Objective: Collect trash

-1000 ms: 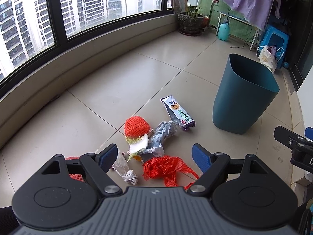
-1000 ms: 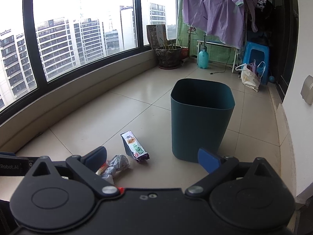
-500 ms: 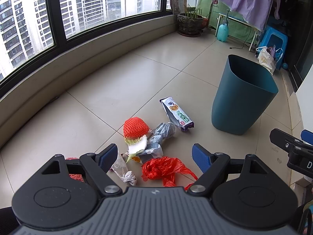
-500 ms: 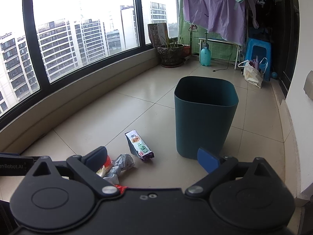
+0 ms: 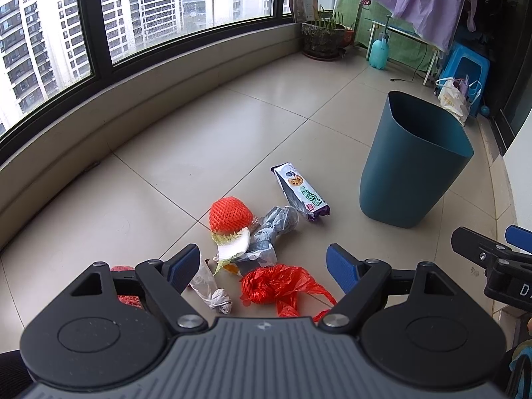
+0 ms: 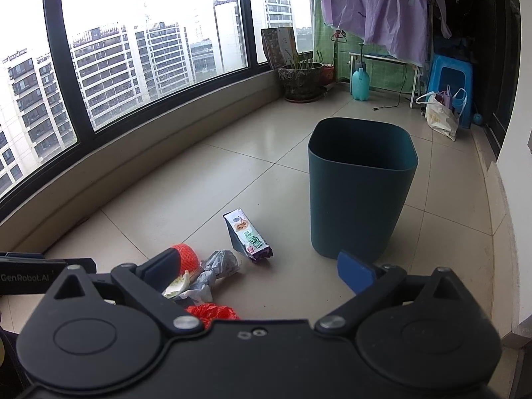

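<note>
Two handheld grippers hang above a beige tiled floor point(image 5: 206, 153), both with blue-padded jaws spread wide and holding nothing. Landmark: dark teal plastic bin point(image 5: 412, 169), upright, open top.

Left gripper point(image 5: 264, 264): over a litter cluster lying well short of the bin. Cluster holds a crumpled red plastic bag point(image 5: 279, 287), a knotted clear plastic bag point(image 5: 211, 287), a grey crumpled wrapper point(image 5: 276, 224) and an orange foam fruit net point(image 5: 230, 214).

Printed purple-ended snack packet point(image 5: 301, 193): flat on the tiles between cluster and bin, apart from the bin.

Right gripper point(image 6: 262, 271): facing the bin, its right pad low against the bin's base in view.
</note>
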`<state>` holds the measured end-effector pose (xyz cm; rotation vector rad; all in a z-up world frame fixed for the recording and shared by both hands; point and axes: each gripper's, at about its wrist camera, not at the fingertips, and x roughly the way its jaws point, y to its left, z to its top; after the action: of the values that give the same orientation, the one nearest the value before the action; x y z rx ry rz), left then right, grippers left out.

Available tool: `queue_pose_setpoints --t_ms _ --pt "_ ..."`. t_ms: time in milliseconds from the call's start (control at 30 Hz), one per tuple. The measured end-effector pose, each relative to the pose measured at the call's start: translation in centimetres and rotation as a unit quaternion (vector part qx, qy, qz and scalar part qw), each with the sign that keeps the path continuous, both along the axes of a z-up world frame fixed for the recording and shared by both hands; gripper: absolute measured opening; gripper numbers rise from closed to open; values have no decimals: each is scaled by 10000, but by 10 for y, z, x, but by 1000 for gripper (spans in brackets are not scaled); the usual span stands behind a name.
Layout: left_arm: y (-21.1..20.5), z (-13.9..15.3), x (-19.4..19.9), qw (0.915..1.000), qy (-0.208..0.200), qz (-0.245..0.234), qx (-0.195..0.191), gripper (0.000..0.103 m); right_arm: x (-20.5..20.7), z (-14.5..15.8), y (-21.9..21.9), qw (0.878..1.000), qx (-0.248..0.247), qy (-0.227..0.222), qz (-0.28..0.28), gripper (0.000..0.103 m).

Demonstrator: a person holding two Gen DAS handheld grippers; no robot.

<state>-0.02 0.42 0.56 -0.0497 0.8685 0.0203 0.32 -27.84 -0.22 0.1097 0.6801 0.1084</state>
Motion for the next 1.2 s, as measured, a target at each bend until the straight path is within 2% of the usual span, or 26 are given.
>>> queue_pose_setpoints --t_ms 300,467,633,733,833,967,1200 --pt "0 2 2 10000 20 -6 -57 83 -2 3 4 9999 27 61 149 100" --pt "-3 5 10 9999 81 -9 -136 83 7 11 -2 9990 180 317 265 99" --pt "-9 15 27 9997 85 -101 -213 83 22 26 -5 9984 -160 281 474 97" --pt "-13 20 40 9998 36 -147 -145 83 42 43 -15 9971 -562 100 502 98" --pt "-15 22 56 9998 61 -157 -135 83 68 56 -38 9949 -945 -90 331 98" --pt "-21 16 83 9997 147 -154 -101 83 107 64 -80 9957 -905 -111 -188 98" --pt "-35 -11 134 9989 305 -341 117 83 177 40 -141 9916 -913 308 -858 98"
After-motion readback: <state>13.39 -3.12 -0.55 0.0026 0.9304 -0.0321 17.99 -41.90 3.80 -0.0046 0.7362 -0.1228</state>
